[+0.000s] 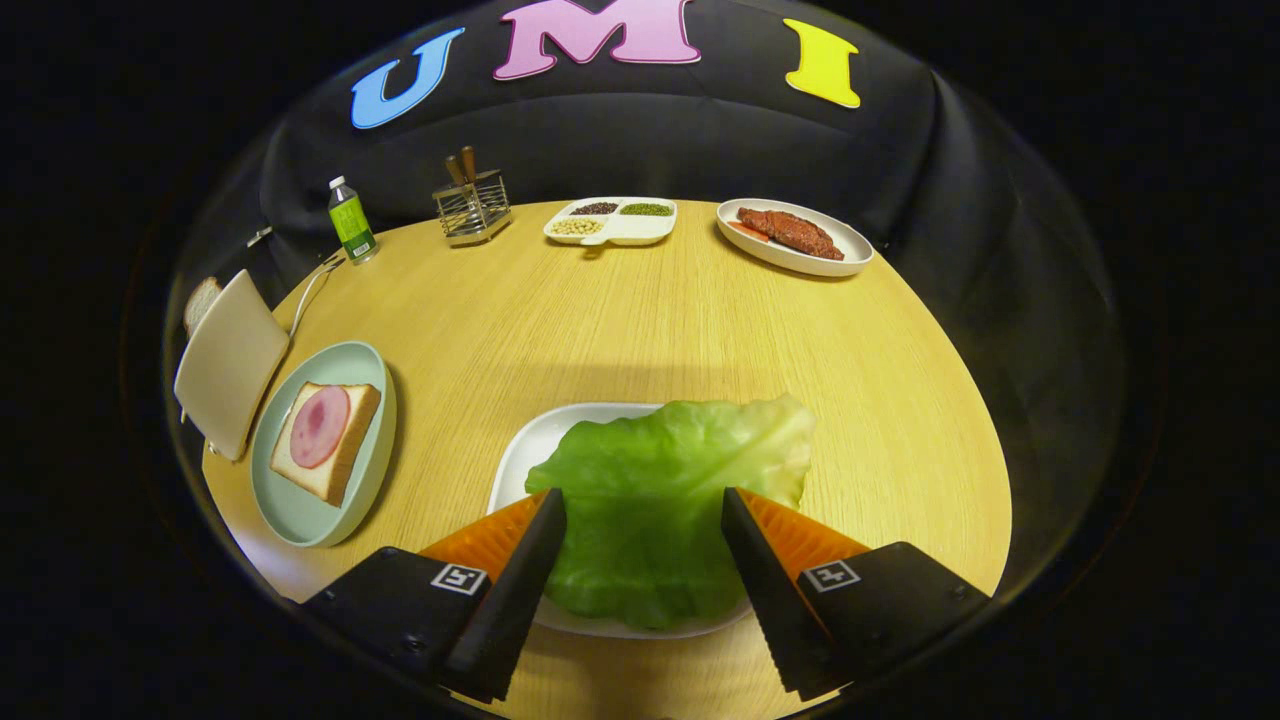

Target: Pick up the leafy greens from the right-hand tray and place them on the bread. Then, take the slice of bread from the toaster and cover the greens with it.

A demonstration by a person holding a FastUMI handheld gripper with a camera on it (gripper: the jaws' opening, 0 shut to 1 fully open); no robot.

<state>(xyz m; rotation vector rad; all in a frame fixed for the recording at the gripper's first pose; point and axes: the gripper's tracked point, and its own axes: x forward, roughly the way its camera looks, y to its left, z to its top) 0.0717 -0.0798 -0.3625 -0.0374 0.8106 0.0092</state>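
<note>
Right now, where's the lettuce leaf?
In the gripper view, the lettuce leaf lies on the white tray, between the open fingers, right of the ham-topped bread.

matt wood-grain table (640, 320), glossy crinkled leafy greens (660, 490)

A wooden table (640, 300) is viewed from close above, along parted gripper (645, 500) fingers, facing the booth wall at frame top.
</note>
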